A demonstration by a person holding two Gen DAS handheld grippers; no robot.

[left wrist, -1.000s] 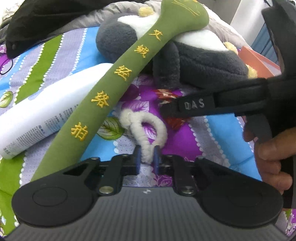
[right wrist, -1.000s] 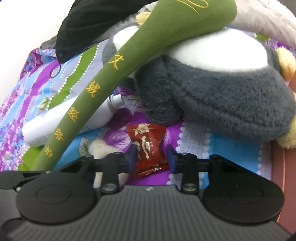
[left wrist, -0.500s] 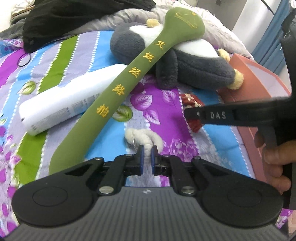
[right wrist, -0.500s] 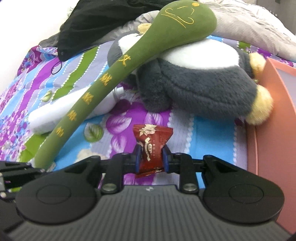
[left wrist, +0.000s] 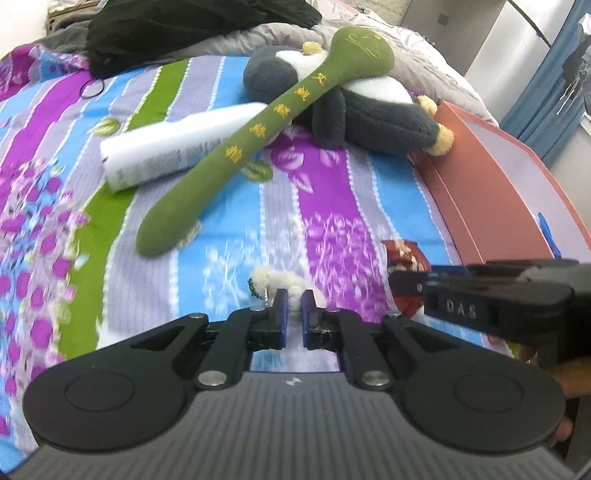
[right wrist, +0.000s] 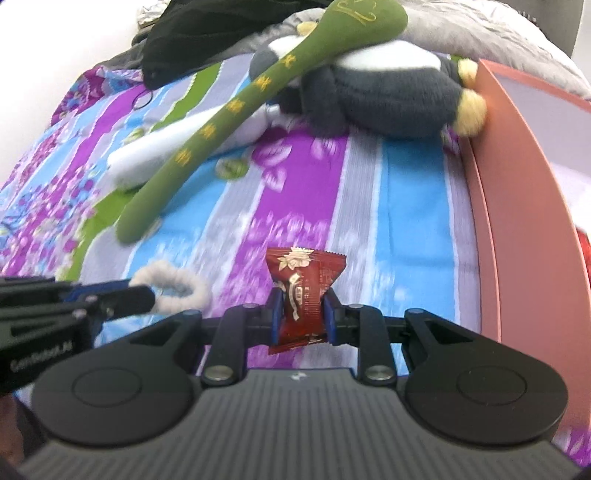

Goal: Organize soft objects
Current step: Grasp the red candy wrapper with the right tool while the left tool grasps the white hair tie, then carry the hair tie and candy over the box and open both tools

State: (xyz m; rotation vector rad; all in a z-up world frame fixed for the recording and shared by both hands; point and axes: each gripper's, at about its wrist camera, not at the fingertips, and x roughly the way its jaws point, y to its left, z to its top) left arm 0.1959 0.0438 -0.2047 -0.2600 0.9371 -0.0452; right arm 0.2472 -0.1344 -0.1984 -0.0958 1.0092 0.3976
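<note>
My left gripper (left wrist: 292, 303) is shut on a white fluffy hair tie (left wrist: 269, 281) and holds it above the striped bedsheet; the tie also shows in the right wrist view (right wrist: 173, 286). My right gripper (right wrist: 301, 312) is shut on a red snack packet (right wrist: 301, 284), also seen at the right in the left wrist view (left wrist: 404, 258). A long green plush stick (left wrist: 258, 133) leans on a grey and white plush penguin (left wrist: 369, 110) farther back.
A white bottle (left wrist: 177, 147) lies under the green stick. A salmon box (left wrist: 498, 177) stands along the right, next to the penguin. A black garment (left wrist: 192, 26) and grey blanket (left wrist: 413, 55) lie at the far edge of the bed.
Both grippers have pulled back and up from the toys, carrying the hair tie and the snack packet. The penguin and green stick now look farther away.
</note>
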